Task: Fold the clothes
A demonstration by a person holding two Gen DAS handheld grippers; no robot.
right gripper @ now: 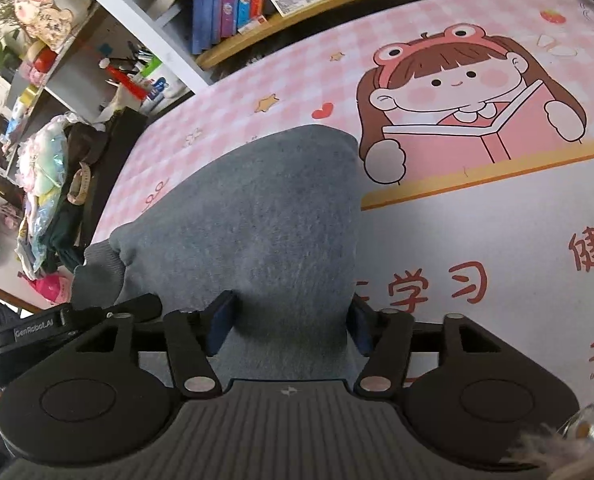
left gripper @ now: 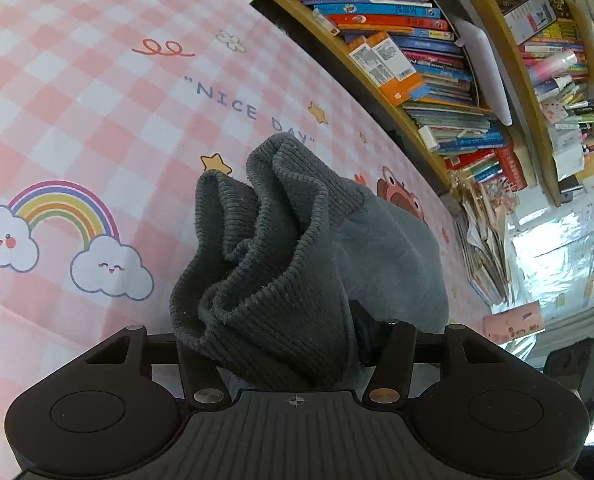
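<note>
Left wrist, hand-held gripper pinching sweater hem

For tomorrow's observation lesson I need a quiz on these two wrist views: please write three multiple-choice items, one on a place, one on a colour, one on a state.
1. Where does the rainbow print lie relative to the ribbed cuff in the left wrist view?
A. left of it
B. right of it
C. hidden under it

2. What colour is the garment?
A. red
B. grey
C. yellow

3. What are the right tongs doing?
A. hanging open over bare mat
B. lying on the shelf
C. shut on the garment

Answers:
1. A: the rainbow sits on the mat to the left of the cuff, which the left tongs grip.
2. B: the garment is grey in both views.
3. C: the right tongs have grey cloth bunched between their blue pads.
</note>
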